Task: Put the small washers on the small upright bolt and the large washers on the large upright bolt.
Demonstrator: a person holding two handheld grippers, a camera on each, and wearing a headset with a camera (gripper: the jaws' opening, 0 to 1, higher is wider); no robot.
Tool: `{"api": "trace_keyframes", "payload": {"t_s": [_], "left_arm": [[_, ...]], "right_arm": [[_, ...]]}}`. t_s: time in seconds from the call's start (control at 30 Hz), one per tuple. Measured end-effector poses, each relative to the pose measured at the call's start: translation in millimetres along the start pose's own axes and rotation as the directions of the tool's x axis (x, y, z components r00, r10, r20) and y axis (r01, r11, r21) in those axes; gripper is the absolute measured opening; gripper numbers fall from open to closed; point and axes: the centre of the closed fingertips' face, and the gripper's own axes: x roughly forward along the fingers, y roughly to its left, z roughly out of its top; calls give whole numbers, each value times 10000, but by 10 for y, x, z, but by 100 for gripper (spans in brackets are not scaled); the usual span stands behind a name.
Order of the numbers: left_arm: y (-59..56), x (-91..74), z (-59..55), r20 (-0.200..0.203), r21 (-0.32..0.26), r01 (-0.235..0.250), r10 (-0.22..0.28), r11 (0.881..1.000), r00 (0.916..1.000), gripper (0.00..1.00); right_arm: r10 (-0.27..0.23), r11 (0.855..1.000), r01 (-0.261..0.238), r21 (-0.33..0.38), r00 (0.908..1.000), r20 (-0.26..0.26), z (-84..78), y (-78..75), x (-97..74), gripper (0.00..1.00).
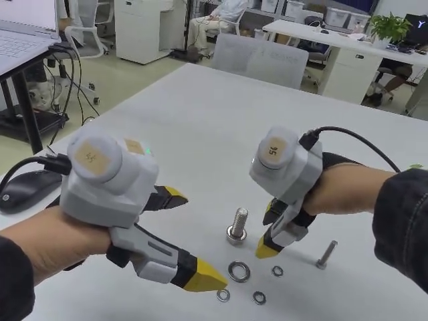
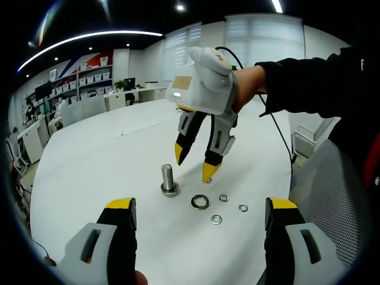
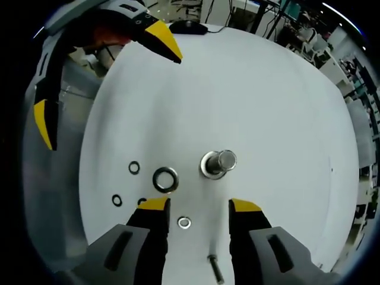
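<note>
Four pieces unthreaded, nothing gripped

Right gripper [image 1: 269, 231] is hovering with jaws partly apart, empty, over a small washer [image 1: 277, 271], between large upright bolt [image 1: 237, 224] and small bolt [image 1: 326, 254]. Left gripper [image 1: 189, 235] is gaping wide, empty. Large washer [image 1: 239, 271] is lying flat beside large upright bolt. Likely needing a rim pinch; flat rings slip.

White surface [image 1: 200, 120]; black mouse [image 1: 27, 190] at left edge; grey chair [image 1: 261, 60] at far edge; laptop [image 1: 23, 33] upper left; potted plant [image 1: 390, 27] beyond.
</note>
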Motion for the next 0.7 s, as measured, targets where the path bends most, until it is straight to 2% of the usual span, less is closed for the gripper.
{"api": "trace_keyframes", "payload": {"t_s": [0.7], "left_arm": [[-24,-18,-4,-39,69,46,-46,10000,10000,89]], "right_arm": [[209,9998,-208,-73,9997,147,31,256,-13,40]]}}
